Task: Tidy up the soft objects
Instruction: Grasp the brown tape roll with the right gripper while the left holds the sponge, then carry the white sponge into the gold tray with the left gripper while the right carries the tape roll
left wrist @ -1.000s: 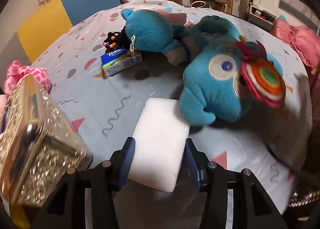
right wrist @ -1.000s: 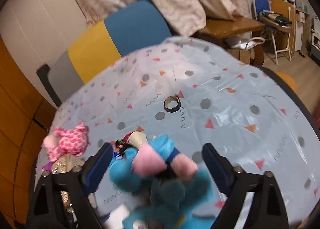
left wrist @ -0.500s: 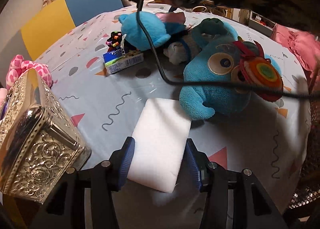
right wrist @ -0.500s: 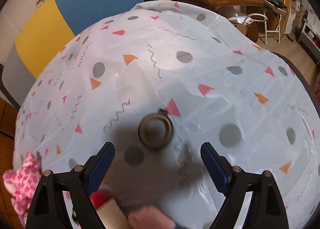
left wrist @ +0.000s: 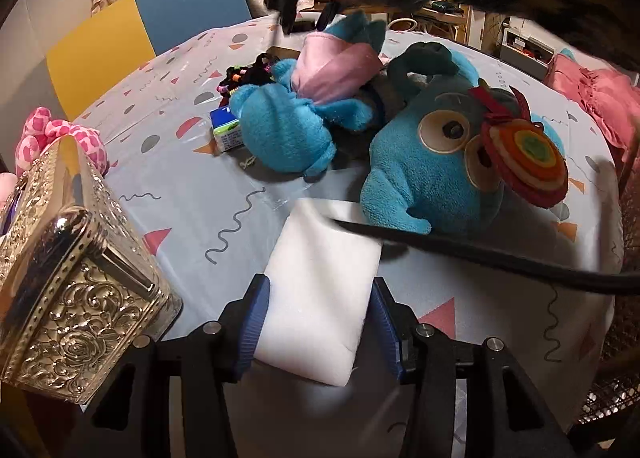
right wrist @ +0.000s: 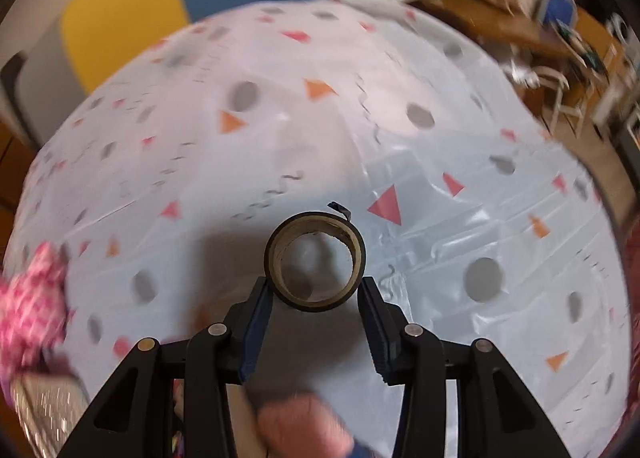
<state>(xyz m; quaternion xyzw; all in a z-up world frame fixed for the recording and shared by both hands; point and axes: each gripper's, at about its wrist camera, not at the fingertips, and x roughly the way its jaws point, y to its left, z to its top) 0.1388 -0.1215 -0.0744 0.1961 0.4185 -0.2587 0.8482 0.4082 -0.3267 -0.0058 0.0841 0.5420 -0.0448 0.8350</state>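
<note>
My left gripper (left wrist: 318,332) is shut on a white sponge block (left wrist: 320,286) low over the table. Beyond it lie a big blue plush with round eyes (left wrist: 448,161) and a smaller blue plush with pink ears (left wrist: 296,117). A pink spotted plush (left wrist: 60,137) sits at the far left and also shows in the right wrist view (right wrist: 28,306). My right gripper (right wrist: 314,318) has its jaws around a dark roll of tape (right wrist: 315,262) lying on the table; the fingers stand close on either side of it.
An ornate silver box (left wrist: 68,294) stands close at the left. A small blue carton (left wrist: 226,129) and a bunch of hair ties (left wrist: 244,75) lie behind the plush. A black cable (left wrist: 480,254) crosses the sponge. A yellow and blue chair (left wrist: 140,33) stands behind the patterned tablecloth (right wrist: 400,117).
My right gripper has moved forward over the plush and down onto the tape roll, with its jaws closing in. The smaller blue plush has shifted. My left gripper kept hold of the sponge.
</note>
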